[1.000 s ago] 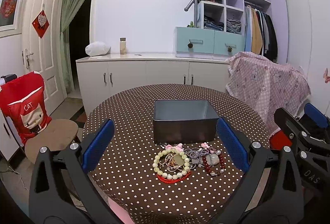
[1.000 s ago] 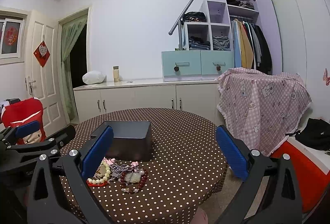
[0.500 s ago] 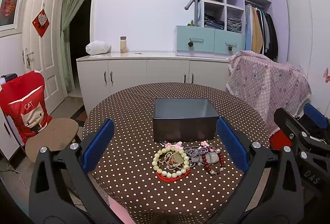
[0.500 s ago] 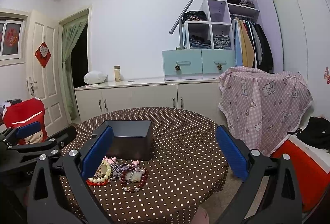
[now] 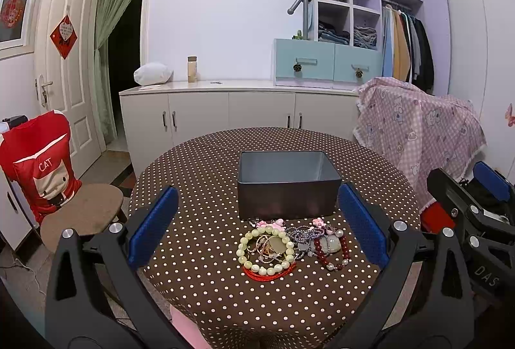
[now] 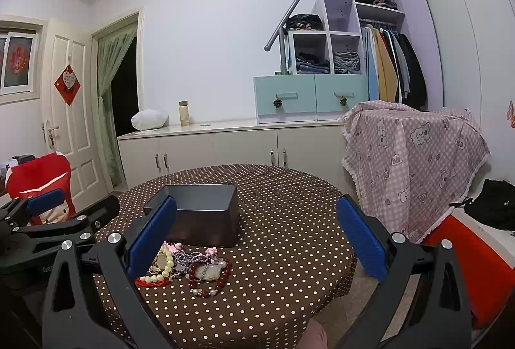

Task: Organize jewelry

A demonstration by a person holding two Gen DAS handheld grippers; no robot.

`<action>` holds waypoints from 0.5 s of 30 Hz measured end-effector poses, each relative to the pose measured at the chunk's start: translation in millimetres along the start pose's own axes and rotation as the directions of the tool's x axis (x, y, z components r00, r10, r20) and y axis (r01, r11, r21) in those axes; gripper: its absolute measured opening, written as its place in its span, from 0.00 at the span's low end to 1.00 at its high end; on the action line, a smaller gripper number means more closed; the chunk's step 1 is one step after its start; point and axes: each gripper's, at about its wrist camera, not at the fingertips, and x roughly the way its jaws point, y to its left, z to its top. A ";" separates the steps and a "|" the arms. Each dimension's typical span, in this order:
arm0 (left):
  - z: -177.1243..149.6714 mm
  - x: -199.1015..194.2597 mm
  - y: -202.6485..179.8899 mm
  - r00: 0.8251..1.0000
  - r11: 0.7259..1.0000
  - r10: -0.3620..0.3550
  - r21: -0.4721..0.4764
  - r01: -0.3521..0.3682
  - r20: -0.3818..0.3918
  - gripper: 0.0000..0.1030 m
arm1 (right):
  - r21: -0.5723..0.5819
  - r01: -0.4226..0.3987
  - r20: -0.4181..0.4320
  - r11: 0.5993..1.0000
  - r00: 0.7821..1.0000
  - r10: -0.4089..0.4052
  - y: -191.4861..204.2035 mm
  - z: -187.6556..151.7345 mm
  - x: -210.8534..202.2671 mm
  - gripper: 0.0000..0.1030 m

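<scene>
While both grippers hang over the near edge of the round table, nothing is in either of them. The left gripper has its blue-padded fingers spread wide, framing the jewelry pile from either side without touching it. The right gripper is spread just as wide, its left pad sitting in front of the box's corner in its own view.

Jewelry lies in a loose heap on the dotted cloth, toward the near edge and just in front of the box. A pale bead bracelet circles some tangled chains on the heap's left side, with a red cord under its near rim. To its right a dark red bead bracelet lies around a pale stone, and pink bits sit close against the box's front wall.

That box, a dark open tin, stands near the table's middle; its inside looks bare as far as I can see.

From the left view the right gripper shows beyond the table's right edge.
</scene>
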 end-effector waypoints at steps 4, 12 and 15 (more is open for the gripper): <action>-0.2 0.1 -0.1 1.000 1.000 -0.001 0.000 0.001 -0.001 0.94 | 0.000 -0.001 -0.001 1.000 1.000 0.001 0.4 -1.4 -0.2 0.92; -1.1 -0.5 -0.8 1.000 1.000 0.000 0.001 0.000 0.000 0.94 | 0.001 -0.005 -0.002 1.000 1.000 0.005 1.0 -3.7 -1.0 0.92; -0.3 -0.1 -0.8 1.000 1.000 0.000 0.001 0.000 -0.002 0.94 | 0.002 -0.004 -0.003 1.000 1.000 0.004 0.8 -3.3 -0.9 0.92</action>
